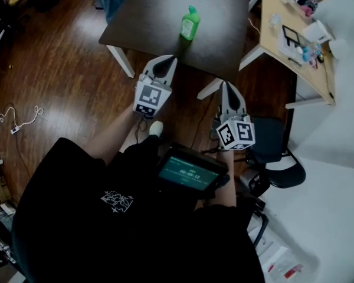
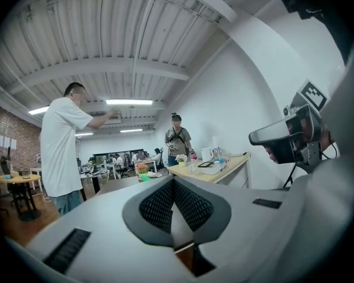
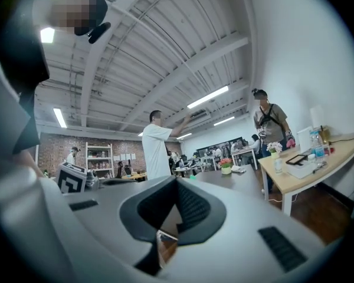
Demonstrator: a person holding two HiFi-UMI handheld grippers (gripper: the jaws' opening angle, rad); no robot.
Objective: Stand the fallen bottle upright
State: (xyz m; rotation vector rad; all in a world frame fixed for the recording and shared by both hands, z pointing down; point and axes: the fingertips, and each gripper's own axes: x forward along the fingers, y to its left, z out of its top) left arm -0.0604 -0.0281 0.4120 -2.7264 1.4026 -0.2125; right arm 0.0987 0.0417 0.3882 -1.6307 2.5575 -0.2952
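The green bottle [image 1: 189, 23] stands upright on the dark table [image 1: 159, 16], near the middle of it. In the head view both grippers are held off the table's near edge and point toward it. My left gripper [image 1: 167, 61] is shut with nothing in it, its tips just at the table's front edge, below and left of the bottle. My right gripper [image 1: 227, 86] is also shut and empty, further back and to the right, over the floor. In the left gripper view the pads [image 2: 159, 205] meet at the tip, and the right gripper view shows that gripper's pads [image 3: 192, 208] meeting too.
A light wooden table [image 1: 283, 46] with small clutter stands to the right of the dark table. A black chair [image 1: 277, 152] is at my right side and a tablet [image 1: 189, 173] hangs at my chest. A person in white [image 2: 62, 146] and another person [image 2: 177, 137] stand beyond the tables.
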